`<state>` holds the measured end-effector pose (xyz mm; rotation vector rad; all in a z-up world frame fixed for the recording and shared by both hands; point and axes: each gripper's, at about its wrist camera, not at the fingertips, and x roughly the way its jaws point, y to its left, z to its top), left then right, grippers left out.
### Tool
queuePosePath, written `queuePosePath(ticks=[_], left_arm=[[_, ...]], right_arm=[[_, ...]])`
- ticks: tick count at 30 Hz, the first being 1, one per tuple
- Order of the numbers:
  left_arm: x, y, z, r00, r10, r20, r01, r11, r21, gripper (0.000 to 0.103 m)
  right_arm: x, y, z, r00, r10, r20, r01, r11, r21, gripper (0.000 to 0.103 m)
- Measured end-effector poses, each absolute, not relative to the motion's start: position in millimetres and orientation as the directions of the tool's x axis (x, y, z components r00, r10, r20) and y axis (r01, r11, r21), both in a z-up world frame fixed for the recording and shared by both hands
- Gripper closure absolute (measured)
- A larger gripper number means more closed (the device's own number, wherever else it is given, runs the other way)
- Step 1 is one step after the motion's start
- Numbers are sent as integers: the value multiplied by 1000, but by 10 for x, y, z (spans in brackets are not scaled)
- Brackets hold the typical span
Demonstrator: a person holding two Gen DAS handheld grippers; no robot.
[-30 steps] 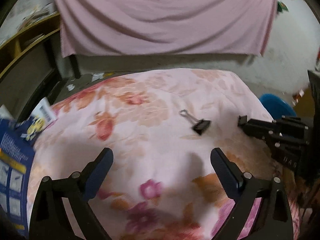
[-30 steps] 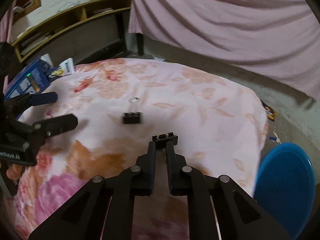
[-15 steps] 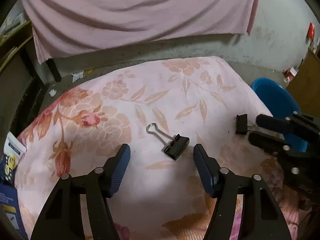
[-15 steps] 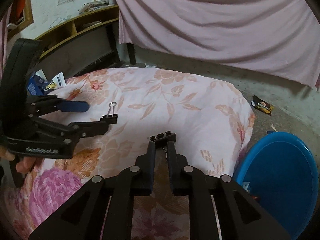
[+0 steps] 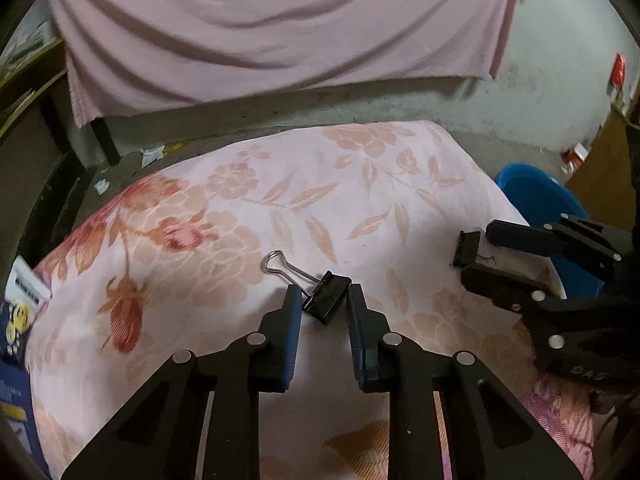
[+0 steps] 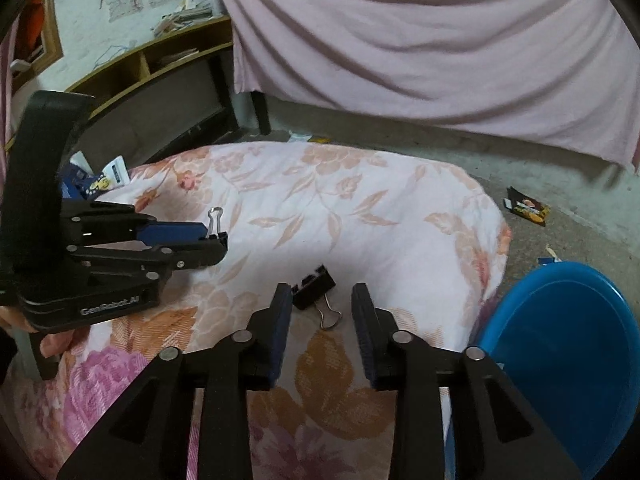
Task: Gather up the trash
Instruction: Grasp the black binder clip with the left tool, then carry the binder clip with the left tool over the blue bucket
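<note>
Two black binder clips lie on the floral cloth. One clip point(image 5: 326, 294) with its wire handle pointing far-left sits between the tips of my left gripper point(image 5: 322, 300), whose fingers are close on either side but still apart. The second clip point(image 6: 313, 287) lies on the cloth just ahead of my right gripper point(image 6: 322, 298), which is open; it also shows in the left wrist view point(image 5: 467, 249). A blue basin point(image 6: 560, 356) stands on the floor beside the table's right edge.
A pink curtain point(image 5: 280, 28) hangs behind. Blue and white packets point(image 6: 100, 180) lie at the table's far left. A wrapper point(image 6: 528, 208) and scraps lie on the floor. Wooden shelves point(image 6: 160, 64) stand at the back left.
My left gripper has narrowed around the first clip. My right gripper has opened and let its clip go onto the cloth.
</note>
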<state>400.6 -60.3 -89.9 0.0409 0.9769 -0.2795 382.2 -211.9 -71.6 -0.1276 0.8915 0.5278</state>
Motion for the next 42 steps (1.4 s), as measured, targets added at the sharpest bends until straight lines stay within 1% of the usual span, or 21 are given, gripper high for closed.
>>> queuePosePath(ticks=[1,2,6,7,8,10,14,17,20,23,25,27,31,37,42], left_arm=[[3990,-583,-876,531,-214,-820,242,966,-95,84],[3972,-567,-859,535,-213,-818,233,967,-99,84],[3904,-536,-772,556,-205,-805,213,972,-101,85],[3882,-538,-746,565,-203,-800,211,973,-98,85],[3861,-541,-724,571,-199,-796,210,973,-93,85],[3800,-559,-662,593,-192,-782,206,975,-83,85],[3709,-612,-553,625,-192,-756,196,977,-86,85],[3644,-659,-409,665,-187,-723,182,980,-86,85],[3562,-743,-242,702,-194,-685,182,979,-91,85],[3486,-845,-36,748,-213,-629,199,976,-93,85],[3400,-951,136,787,-234,-571,221,971,-92,85],[3331,-1027,275,816,-258,-518,247,965,-91,85],[3161,-1281,512,862,-317,-396,312,947,-78,85],[2940,-1685,702,877,-401,-264,402,914,-55,85],[2803,-1977,768,869,-451,-204,460,888,-4,85]], right_arm=[[3828,-2084,-719,509,382,-771,-497,862,99,60],[3839,-2061,-724,510,376,-774,-502,861,87,58],[3869,-1965,-744,510,353,-785,-518,854,47,58],[3878,-1942,-758,507,344,-790,-520,853,38,60],[3876,-1933,-767,507,336,-794,-520,854,29,67],[3863,-1931,-767,510,333,-793,-522,852,22,79],[3824,-1981,-743,527,337,-781,-509,860,27,79],[3750,-2084,-651,571,354,-741,-481,875,48,79],[3603,-2248,-487,647,380,-661,-444,892,78,79],[3406,-2447,-277,745,383,-546,-395,913,102,79],[3316,-2568,-168,781,396,-483,-381,915,135,79],[3198,-2725,-35,828,390,-402,-356,921,160,79],[2946,-3006,183,915,317,-248,-289,946,145,79],[2644,-3358,354,977,191,-91,-180,976,120,78],[2501,-3566,402,992,123,-25,-120,986,115,78]])
